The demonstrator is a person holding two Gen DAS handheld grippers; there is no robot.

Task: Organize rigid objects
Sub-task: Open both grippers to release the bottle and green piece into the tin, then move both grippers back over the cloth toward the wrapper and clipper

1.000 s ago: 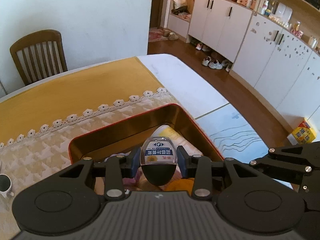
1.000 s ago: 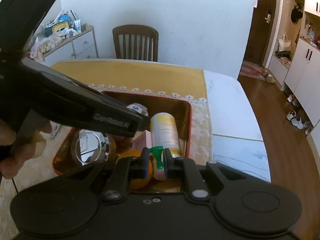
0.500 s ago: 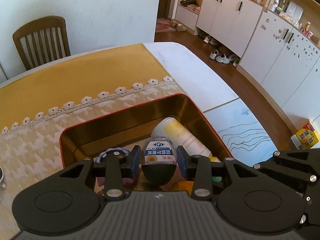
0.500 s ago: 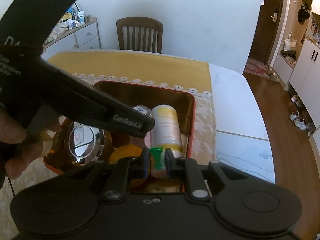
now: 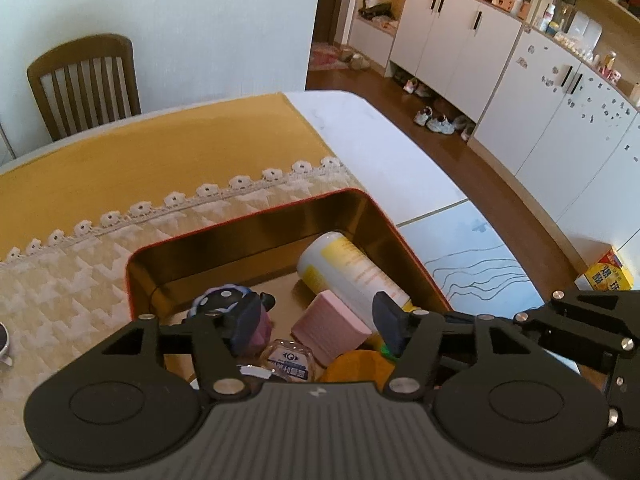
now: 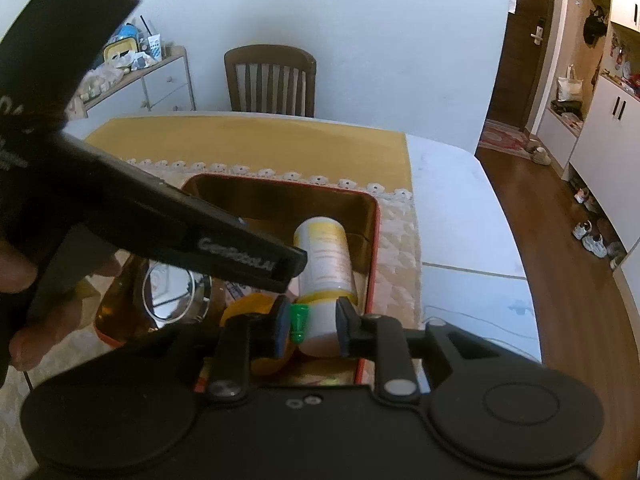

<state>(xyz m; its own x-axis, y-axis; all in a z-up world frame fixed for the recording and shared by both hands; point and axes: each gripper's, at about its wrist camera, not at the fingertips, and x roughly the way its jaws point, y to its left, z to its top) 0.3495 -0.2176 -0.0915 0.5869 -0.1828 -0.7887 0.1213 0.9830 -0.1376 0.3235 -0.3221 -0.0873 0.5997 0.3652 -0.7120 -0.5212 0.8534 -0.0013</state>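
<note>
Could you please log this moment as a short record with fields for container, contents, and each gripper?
container: red-rimmed tin on the lace-edged cloth
contents: white-and-yellow bottle lying down, pink block, small clear bottle
left gripper: jaws just opened, open above the small clear bottle
right gripper: jaws just opening, green piece between them, pads apart from it

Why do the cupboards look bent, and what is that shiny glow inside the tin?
Left wrist view: the fisheye lens bows the white cupboards; sunlight glares gold off the tin's inner wall. Right wrist view: the left tool looms dark and soft-edged.
</note>
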